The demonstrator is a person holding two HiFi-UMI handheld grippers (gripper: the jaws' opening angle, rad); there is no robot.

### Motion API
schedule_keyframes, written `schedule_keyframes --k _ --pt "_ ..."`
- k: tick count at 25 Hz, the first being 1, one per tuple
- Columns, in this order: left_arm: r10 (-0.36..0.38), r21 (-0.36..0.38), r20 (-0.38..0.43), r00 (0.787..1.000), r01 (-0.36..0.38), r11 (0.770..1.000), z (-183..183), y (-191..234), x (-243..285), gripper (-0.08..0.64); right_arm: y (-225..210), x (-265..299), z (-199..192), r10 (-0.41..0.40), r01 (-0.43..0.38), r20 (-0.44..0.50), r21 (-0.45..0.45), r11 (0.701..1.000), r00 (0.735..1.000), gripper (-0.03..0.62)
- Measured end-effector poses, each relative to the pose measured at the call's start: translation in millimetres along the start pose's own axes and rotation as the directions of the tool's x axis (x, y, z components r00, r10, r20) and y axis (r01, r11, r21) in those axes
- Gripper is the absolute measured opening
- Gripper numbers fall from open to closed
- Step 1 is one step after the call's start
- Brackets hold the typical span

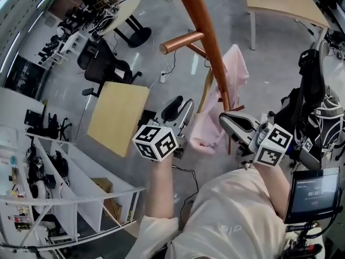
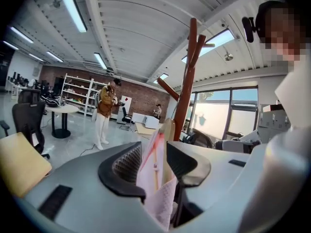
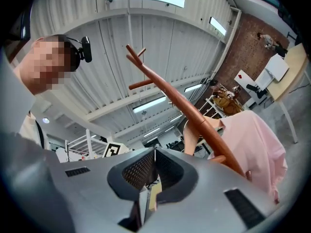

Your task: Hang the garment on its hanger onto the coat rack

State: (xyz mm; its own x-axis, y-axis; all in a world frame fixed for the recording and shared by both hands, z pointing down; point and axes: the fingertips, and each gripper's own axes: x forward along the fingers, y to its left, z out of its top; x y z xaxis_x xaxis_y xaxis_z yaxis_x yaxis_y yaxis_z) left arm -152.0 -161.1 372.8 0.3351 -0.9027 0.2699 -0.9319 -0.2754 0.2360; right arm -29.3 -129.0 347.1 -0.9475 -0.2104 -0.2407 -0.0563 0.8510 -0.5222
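A pink garment (image 1: 223,85) on a wooden hanger (image 1: 206,88) hangs against the leaning orange-brown coat rack pole (image 1: 207,31), below a side peg (image 1: 180,42). My left gripper (image 1: 180,112) is at the garment's lower left. In the left gripper view its jaws stand wide apart around the pink fabric (image 2: 155,178) and the hanger (image 2: 167,130), and the pads do not visibly press on them. My right gripper (image 1: 229,124) is just right of the pole, beside the garment (image 3: 257,144). Its jaws (image 3: 154,154) are shut with nothing between them.
A yellow table (image 1: 117,117) and a black office chair (image 1: 105,63) stand to the left, white shelving (image 1: 64,198) at lower left. A tan table (image 1: 285,4) is at the top right, dark equipment (image 1: 318,107) and a small screen (image 1: 315,193) at right. A person (image 2: 104,113) stands far off.
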Motion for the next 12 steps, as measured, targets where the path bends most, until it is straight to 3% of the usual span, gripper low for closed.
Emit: schedule_keyframes --k 8,12 --pt "0.179 -0.052 0.127 0.976 -0.174 0.983 -0.4 41.1 -95.8 0.149 48.6 63.9 -29.7 0.176 -0.178 -0.104 -0.008 0.984 0.979 0.013" --pt "0.322 -0.108 0.185 0.929 -0.307 0.946 -12.8 54.5 -154.4 0.149 79.6 95.9 -57.0 0.315 -0.312 -0.189 0.046 0.949 0.93 0.014"
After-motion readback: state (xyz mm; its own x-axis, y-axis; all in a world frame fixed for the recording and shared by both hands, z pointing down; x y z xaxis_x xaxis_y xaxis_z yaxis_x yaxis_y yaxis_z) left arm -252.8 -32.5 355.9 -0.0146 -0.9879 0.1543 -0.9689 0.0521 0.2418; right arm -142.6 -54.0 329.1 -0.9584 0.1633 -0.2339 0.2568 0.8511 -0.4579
